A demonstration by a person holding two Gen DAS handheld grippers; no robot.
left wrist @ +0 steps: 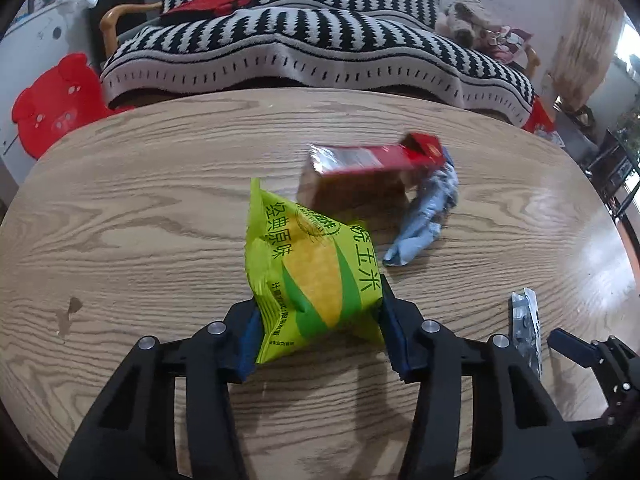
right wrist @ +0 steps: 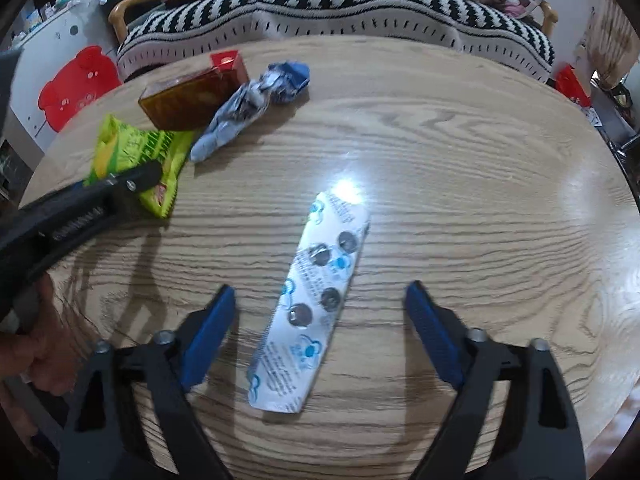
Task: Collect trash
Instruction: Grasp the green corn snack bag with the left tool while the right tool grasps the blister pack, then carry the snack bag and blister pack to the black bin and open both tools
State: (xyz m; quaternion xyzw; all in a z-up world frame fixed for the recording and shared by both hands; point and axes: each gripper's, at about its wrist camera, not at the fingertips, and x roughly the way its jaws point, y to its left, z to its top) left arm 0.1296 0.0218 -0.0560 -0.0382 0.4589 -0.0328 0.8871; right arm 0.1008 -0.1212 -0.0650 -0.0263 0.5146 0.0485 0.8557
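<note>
A yellow-green corn snack bag [left wrist: 316, 276] stands on the round wooden table [left wrist: 140, 220], and my left gripper [left wrist: 320, 332] is shut on its lower sides with both blue pads pressing in. In the right wrist view the same bag [right wrist: 136, 152] lies at the left under the left gripper [right wrist: 120, 184]. A silver blister pack [right wrist: 308, 304] lies flat between the fingers of my right gripper [right wrist: 320, 288], which is open with neither pad touching it. Behind the bag are a red and brown cigarette box [left wrist: 368, 172] and a crumpled blue-grey wrapper [left wrist: 424, 220].
A sofa with a black and white striped blanket [left wrist: 320, 52] runs along the table's far edge. A red pig-shaped stool [left wrist: 56, 100] stands at the far left. A hand [right wrist: 44, 348] holds the left gripper at the lower left of the right wrist view.
</note>
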